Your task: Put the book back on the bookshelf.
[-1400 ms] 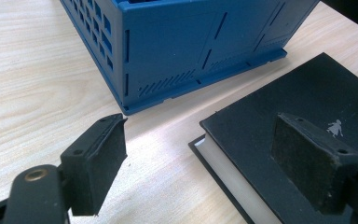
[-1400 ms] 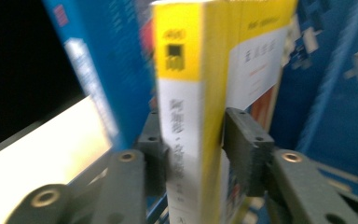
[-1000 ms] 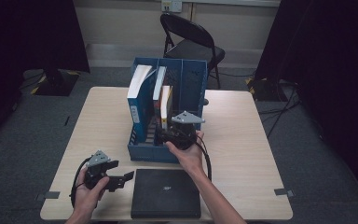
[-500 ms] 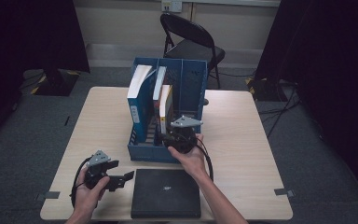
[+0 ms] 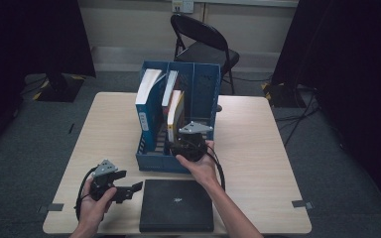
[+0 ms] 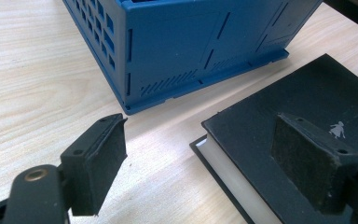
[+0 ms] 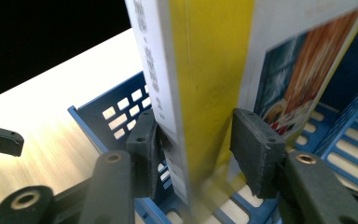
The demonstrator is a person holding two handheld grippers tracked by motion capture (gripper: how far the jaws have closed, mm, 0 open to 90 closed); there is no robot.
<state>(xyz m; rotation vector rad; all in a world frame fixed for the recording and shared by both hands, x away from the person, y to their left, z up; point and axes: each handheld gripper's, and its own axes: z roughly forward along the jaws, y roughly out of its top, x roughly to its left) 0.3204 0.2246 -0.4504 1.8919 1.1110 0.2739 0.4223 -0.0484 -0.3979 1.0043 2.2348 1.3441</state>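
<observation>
Yellow book (image 7: 209, 93) base blurred between right claw (image 7: 196, 140).

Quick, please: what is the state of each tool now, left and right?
Left tool: open, holding nothing, above the black book.
Right tool: jaws just opened, around the yellow book; grip cannot be told.

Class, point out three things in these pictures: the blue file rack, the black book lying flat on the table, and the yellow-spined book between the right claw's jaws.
blue file rack (image 6: 177, 51): left gripper view, side wall.
black book (image 5: 177, 204): high view, cover.
yellow-spined book (image 7: 209, 70): right gripper view, spine.
</observation>
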